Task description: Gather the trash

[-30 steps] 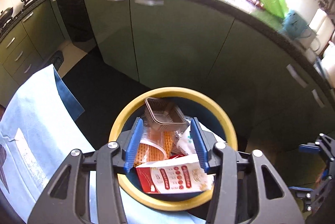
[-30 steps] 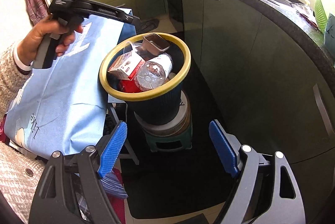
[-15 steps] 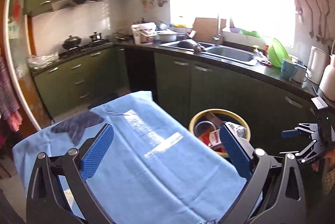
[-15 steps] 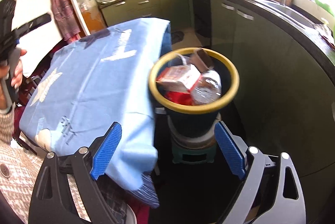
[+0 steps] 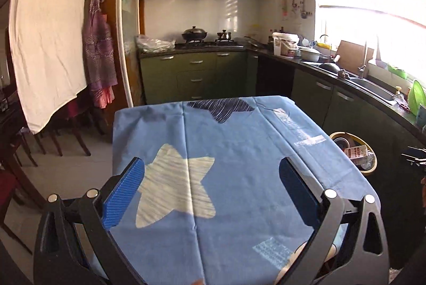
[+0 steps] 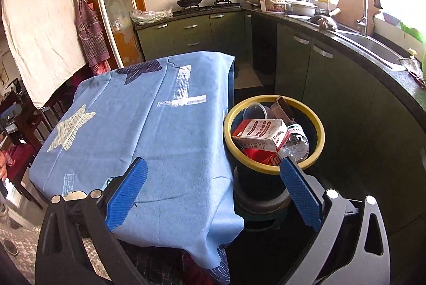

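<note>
A dark trash bin with a yellow rim (image 6: 318, 136) stands right of the blue-clothed table (image 6: 159, 125). In it lie a white and red carton (image 6: 259, 136), a clear bottle (image 6: 295, 146), a clear cup (image 6: 255, 112), a brown tray (image 6: 285, 109) and a red wrapper (image 6: 261, 157). My right gripper (image 6: 213, 164) hangs near the table corner, short of the bin, its jaws opening with nothing between them. My left gripper (image 5: 210, 165) is open and empty over the table's blue cloth (image 5: 239, 125). In the left wrist view the bin (image 5: 371, 165) is at the far right.
The bin rests on a low stool (image 6: 266, 210). Green cabinets (image 6: 319, 66) under a dark counter with a sink (image 6: 372, 45) run along the right. A stove with pots (image 5: 194, 34) is at the back. Chairs (image 5: 66, 125) and a hanging white cloth (image 5: 48, 32) stand left.
My left gripper drew back from over the bin and swung left above the table, its jaws spreading wide. The right gripper rose and backed off, its jaws widening too.
</note>
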`<state>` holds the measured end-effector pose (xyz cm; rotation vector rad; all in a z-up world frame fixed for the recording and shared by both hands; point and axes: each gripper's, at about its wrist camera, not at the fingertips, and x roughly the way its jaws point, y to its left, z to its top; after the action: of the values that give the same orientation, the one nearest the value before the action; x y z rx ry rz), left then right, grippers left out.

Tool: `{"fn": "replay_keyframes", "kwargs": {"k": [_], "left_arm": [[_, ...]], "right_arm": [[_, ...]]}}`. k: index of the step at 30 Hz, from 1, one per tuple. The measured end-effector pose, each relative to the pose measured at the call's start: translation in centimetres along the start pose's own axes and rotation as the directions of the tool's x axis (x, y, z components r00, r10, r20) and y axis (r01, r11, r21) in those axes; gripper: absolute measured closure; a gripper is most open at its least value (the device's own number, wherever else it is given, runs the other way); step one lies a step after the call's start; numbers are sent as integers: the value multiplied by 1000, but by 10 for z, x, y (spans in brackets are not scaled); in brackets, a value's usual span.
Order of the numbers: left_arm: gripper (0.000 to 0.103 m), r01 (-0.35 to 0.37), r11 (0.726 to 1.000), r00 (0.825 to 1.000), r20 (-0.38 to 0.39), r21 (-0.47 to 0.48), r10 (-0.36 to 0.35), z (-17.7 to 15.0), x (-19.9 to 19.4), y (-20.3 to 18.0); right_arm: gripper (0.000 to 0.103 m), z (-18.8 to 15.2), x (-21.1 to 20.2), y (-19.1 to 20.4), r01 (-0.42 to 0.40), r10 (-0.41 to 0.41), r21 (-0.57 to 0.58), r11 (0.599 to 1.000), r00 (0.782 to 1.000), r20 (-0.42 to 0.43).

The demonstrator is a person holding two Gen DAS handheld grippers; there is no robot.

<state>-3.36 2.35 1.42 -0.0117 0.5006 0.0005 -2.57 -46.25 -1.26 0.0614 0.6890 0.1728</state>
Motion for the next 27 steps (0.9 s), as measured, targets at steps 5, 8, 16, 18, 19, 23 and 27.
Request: {"fn": "replay_keyframes", "kwargs": {"k": [5, 8, 16, 18, 19, 23, 27], "left_arm": [[7, -4, 1000, 1000, 29, -19, 5, -8, -16, 11], [7, 0, 1000, 999, 38, -7, 0, -5, -21, 6], [7, 42, 999, 998, 46, -9, -42, -4, -33, 1], [7, 37, 999, 998, 51, -11, -37, -4, -37, 1], [7, 37, 999, 998, 54, -15, -36, -4, -38, 3], [7, 25, 1000, 997, 69, -18, -23, -5, -45, 4], [7, 26, 1000, 997, 69, -15, -25, -6, -48, 4]], "right_arm": [[5, 0, -31, 14, 78, -77, -24, 997, 996, 56], [5, -4, -48, 18, 140, -137, -36, 990, 988, 72], [5, -14, -75, 18, 143, -141, -10, 990, 983, 114], [5, -15, -79, 19, 158, -156, -11, 987, 980, 125], [5, -15, -80, 19, 169, -166, -13, 985, 978, 130], [5, -16, -86, 19, 174, -171, -10, 985, 975, 141], [5, -17, -89, 19, 172, -168, -10, 985, 974, 149]]}}
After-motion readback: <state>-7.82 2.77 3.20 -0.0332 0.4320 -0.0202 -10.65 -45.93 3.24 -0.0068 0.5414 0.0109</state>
